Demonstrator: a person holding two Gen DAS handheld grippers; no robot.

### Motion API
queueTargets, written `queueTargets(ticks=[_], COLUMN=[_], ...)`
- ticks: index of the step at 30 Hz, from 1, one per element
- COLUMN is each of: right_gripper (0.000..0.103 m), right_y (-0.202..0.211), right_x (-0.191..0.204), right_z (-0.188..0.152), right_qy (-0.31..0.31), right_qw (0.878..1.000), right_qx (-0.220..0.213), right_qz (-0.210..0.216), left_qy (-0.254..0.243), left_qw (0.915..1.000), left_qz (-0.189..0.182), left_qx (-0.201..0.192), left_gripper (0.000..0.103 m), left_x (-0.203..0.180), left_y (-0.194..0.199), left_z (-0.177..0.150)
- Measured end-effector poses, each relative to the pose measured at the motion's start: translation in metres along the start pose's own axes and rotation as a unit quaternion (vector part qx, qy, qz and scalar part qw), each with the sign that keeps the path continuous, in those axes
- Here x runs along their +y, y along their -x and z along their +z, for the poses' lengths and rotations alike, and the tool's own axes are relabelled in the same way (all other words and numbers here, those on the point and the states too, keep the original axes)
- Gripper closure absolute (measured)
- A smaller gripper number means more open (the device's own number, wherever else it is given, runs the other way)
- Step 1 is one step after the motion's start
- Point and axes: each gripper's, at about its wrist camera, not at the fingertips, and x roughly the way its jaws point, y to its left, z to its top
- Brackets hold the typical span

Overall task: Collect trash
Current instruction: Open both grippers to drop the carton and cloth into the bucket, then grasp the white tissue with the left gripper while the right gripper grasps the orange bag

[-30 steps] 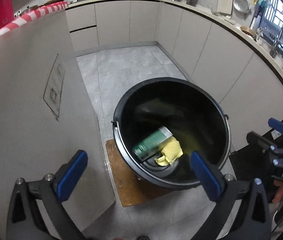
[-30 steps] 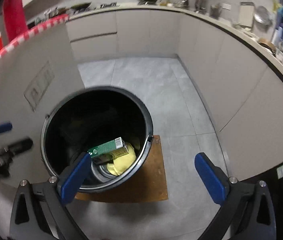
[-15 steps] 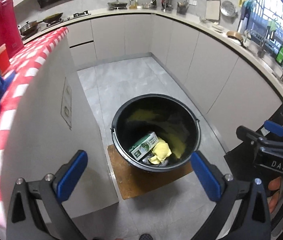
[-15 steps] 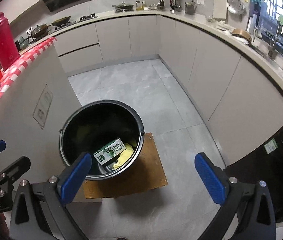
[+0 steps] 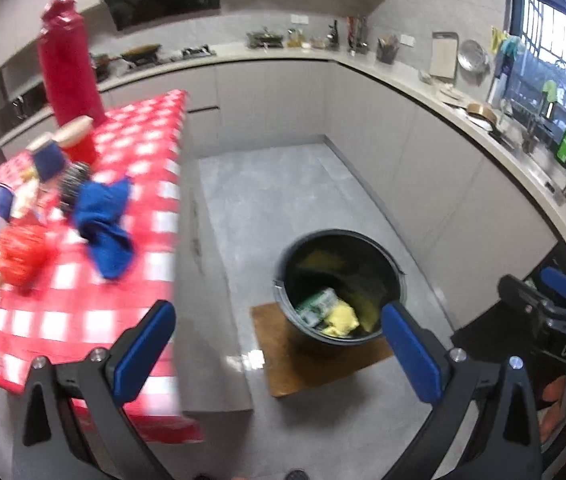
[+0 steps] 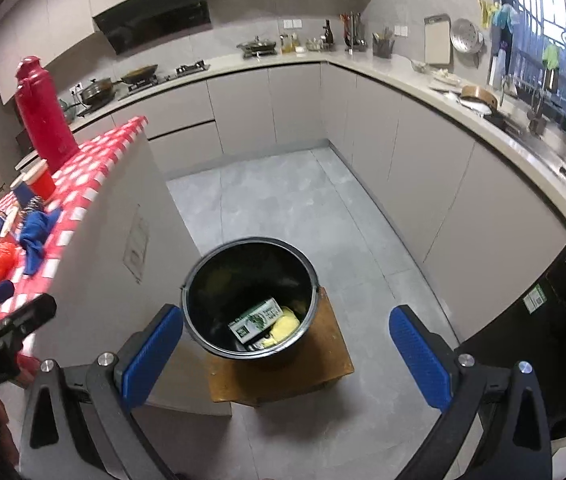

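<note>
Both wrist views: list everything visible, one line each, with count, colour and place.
bucket: 1, black, on a wooden board on the floor.
carton: 1, green-white, inside bucket.
yellow item: 1, inside bucket beside carton.
tablecloth: 1, red-white check, on the counter.
blue cloth: 1, on tablecloth.
red flask: 1, far end of tablecloth.
red crumpled wad: 1, near blue cloth.
left hand-held gripper: open, empty.
right hand-held gripper: open, empty.
</note>
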Motion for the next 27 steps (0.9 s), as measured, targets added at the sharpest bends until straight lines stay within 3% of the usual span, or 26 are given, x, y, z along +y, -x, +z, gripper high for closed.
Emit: queueTargets(ticks=[11,20,23,27], right_gripper=[0.0,0.0,0.0,0.007], right_y=[0.032,0.046,0.047,0.044], right_x=[0.087,0.181,0.205,0.238], right_z=[0.021,0.028,0.027,0.024], right_qy=[0.051,0.098,0.108,0.119], right_qw=[0.997,0.989,0.987,0.984], right_qx=[-0.03,-0.052,-0.053,-0.05], right_qz=[0.045,0.098,0.11,0.124], left_qy=[0.042,0.11,0.134,0.156], left_qw=[0.9957,0.9871,0.9832,0.9786], left_qz=[0.055,0.096,0.106,0.118], left_qx=[-0.062,-0.064,-0.065,-0.064], left_gripper=[0.0,0.0,0.005,0.01], left_x=[0.089,0.2,0.237,0.274], left_y=[0.051,0.067,0.07,0.07], left_z=[0.002,-0.021,-0.031,-0.043])
